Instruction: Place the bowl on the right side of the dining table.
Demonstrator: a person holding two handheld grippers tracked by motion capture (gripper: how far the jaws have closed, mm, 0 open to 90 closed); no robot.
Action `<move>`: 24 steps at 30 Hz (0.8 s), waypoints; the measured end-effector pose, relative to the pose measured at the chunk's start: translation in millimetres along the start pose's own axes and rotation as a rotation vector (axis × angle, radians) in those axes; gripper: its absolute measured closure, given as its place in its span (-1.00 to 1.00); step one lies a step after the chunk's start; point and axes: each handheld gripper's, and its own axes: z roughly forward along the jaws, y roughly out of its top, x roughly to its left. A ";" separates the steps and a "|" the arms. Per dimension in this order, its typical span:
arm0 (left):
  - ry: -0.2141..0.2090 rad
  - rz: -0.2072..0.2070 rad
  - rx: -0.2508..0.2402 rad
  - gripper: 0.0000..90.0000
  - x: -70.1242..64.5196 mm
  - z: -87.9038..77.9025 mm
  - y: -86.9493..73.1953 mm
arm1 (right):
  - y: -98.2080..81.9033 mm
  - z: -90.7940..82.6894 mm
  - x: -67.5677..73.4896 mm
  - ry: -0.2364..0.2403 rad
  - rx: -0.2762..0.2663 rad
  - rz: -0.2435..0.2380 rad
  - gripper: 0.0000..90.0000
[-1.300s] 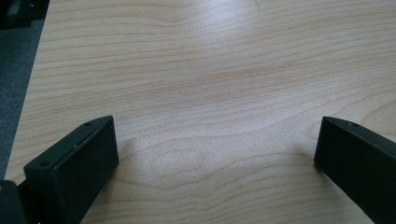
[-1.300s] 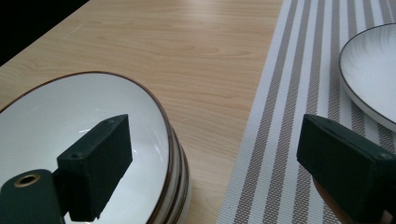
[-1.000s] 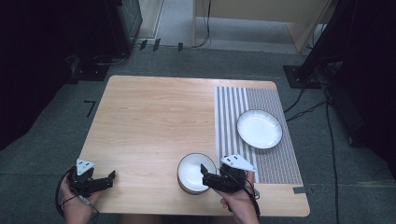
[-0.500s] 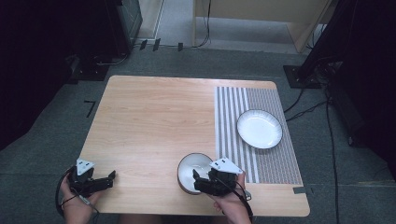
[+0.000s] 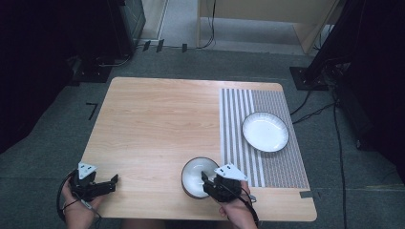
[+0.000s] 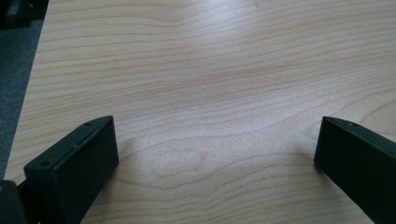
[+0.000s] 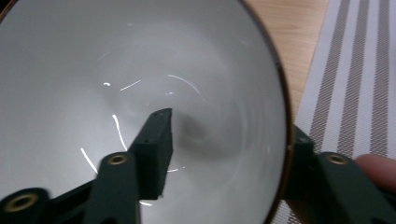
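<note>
Bowl [image 5: 197, 176] sits near the front edge of the counter [image 5: 162, 124], just left of the striped mat [image 5: 267, 143] that covers the counter's right side. The right gripper [image 5: 206, 182] straddles the bowl's right rim: in the right gripper view one jaw is inside the white bowl [image 7: 140, 93] and the other outside its brown rim, spread with the wall between them, and whether they press on it cannot be told. A white plate [image 5: 265, 131] lies on the mat toward the right edge, well apart from the bowl. The left gripper [image 5: 111, 182] rests at the front left corner of the counter, its jaws spread wide over bare wood [image 6: 210, 93] with nothing between them. The counter's middle, back and left stretches are bare wood. Cables [image 5: 310, 107] run over the floor past the right edge.
</note>
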 end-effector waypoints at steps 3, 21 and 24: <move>0.000 0.000 0.000 -1.00 0.0 0.0 0.0 | -0.4 -1.0 -4.5 -0.020 -0.012 0.035 0.46; 0.000 0.001 0.001 -1.00 -0.1 0.2 0.2 | 6.0 -12.3 -12.8 -0.019 -0.064 0.128 0.87; -0.001 0.001 0.001 -1.00 -0.1 0.3 0.3 | 7.4 -14.1 -11.0 -0.034 -0.063 0.124 0.88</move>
